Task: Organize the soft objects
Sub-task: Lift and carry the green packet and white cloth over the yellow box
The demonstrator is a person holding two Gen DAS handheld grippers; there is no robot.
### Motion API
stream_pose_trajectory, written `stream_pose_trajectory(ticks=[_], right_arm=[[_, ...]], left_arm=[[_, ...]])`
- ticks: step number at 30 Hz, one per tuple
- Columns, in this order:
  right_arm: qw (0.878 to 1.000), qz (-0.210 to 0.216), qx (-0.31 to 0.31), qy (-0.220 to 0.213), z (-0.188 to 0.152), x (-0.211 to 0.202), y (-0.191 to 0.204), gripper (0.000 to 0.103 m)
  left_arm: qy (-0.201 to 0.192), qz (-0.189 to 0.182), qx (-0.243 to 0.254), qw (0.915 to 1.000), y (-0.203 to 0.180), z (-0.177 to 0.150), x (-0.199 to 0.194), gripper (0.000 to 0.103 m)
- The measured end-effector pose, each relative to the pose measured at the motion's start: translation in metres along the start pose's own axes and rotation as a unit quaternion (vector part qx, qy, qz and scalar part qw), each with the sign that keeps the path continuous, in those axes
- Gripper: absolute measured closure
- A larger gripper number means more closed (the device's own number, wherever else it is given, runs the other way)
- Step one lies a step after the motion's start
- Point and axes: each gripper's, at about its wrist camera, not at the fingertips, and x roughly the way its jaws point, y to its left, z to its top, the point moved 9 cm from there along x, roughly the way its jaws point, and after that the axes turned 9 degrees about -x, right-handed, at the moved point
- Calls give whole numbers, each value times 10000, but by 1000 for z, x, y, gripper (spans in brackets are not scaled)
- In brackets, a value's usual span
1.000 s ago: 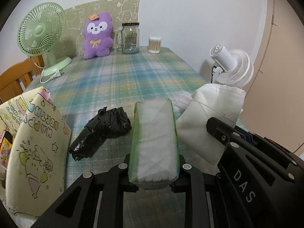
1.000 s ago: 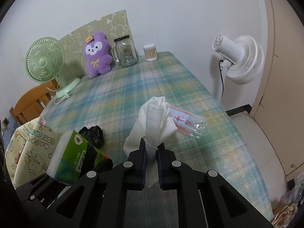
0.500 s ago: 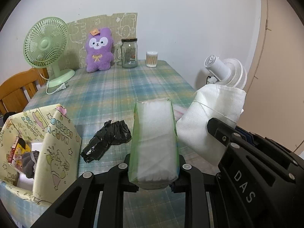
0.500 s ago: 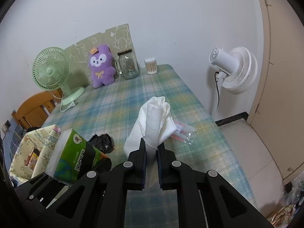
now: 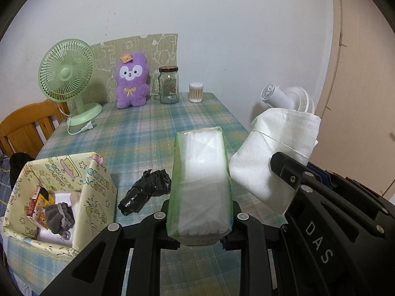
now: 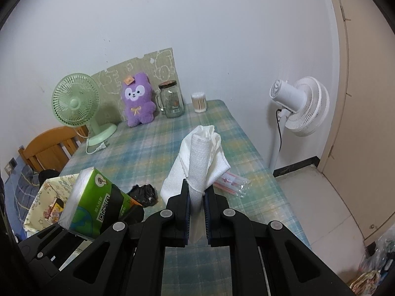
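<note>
Two grippers, two soft loads, both up off the plaid tablecloth (image 5: 148, 128). On the left, the left gripper (image 5: 200, 219) has its jaws clamped against the sides of a green-wrapped tissue pack (image 5: 201, 185), which sticks out forward between the fingers with its far end unsupported. On the right, the right gripper (image 6: 197, 204) is pinched nearly flat on a folded white cloth (image 6: 201, 157) — the fabric stands up in a loose roll above the pads, with one flap hanging off to the left side.

Down at the near left corner of the table sits the cartoon-printed paper box (image 5: 98, 187), open at the top, already holding a grey pouch and a small packet. That looks like the drop spot. A crumpled black plastic bag (image 5: 145, 192) lies on the cloth just beside the box, not yet collected.

Now the risks. The tissue pack is slick plastic held only at its near end, so a quick tilt could let it slide out. The cloth's loose flap could unfold and drape over the box wall instead of going in. And the box is thin paper — a nudge from either gripper would likely buckle it or push it toward the table edge
</note>
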Motion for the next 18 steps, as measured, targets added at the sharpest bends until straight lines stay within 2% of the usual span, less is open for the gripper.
stream_pose_trajectory(ticks=[18], right_arm=[[9994, -17, -185, -287, 20, -34, 26, 90]], left_arm=[[-274, -44, 72, 9996, 17, 18, -37, 82]])
